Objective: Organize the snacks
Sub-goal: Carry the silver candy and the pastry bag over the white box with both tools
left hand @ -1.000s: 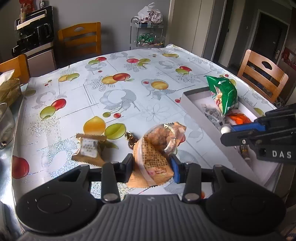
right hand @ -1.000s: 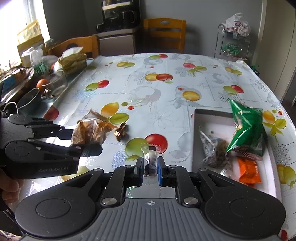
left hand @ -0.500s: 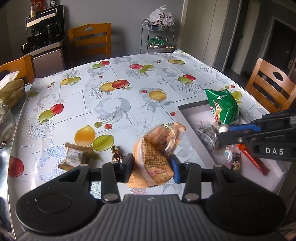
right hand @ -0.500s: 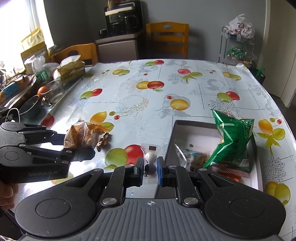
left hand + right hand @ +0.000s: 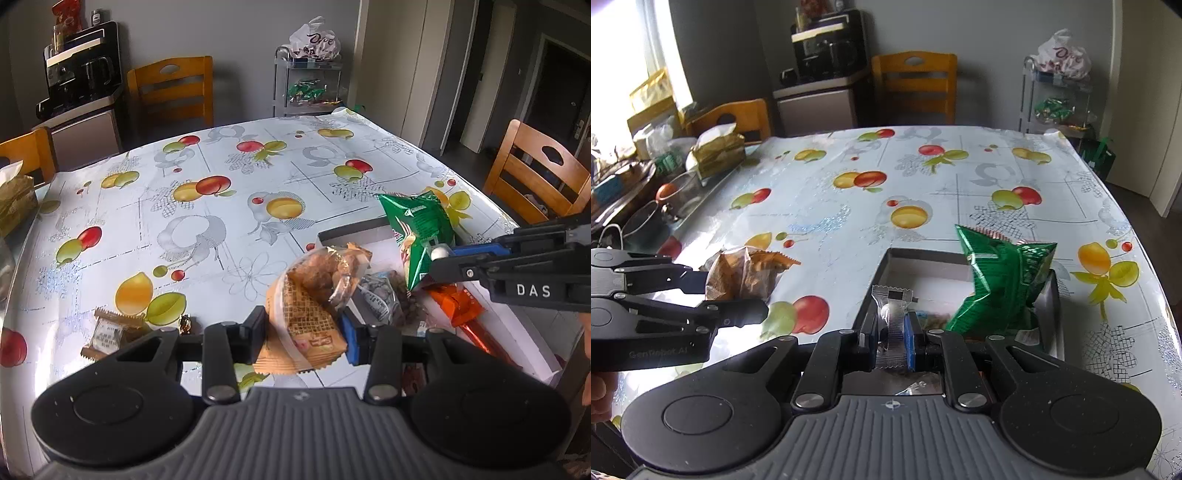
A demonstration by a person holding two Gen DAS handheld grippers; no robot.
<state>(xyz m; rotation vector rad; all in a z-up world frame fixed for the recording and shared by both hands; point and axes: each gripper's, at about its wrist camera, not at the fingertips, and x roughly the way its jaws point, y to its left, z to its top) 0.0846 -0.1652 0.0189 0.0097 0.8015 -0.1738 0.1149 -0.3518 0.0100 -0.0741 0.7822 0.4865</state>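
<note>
My left gripper (image 5: 306, 334) is shut on an orange waffle-print snack bag (image 5: 306, 314) and holds it above the table, just left of the grey snack box (image 5: 354, 229). My right gripper (image 5: 891, 338) is shut on a small clear-wrapped candy (image 5: 893, 314) and holds it over the box's (image 5: 916, 255) near left corner. The box holds a green chip bag (image 5: 999, 280), an orange packet (image 5: 452, 304) and a clear bag of small snacks (image 5: 384, 299). The left gripper with its bag (image 5: 742, 273) also shows in the right wrist view.
A brown-wrapped biscuit (image 5: 109, 332) and a small gold-foil candy (image 5: 185, 323) lie on the fruit-print tablecloth (image 5: 221, 229) at the near left. Bowls and boxes (image 5: 665, 199) crowd the table's left edge. Wooden chairs (image 5: 535, 181) stand around it.
Both grippers have moved right toward the box. The candy now hangs over the box's corner, and the waffle snack bag has come close to the box's left wall.
</note>
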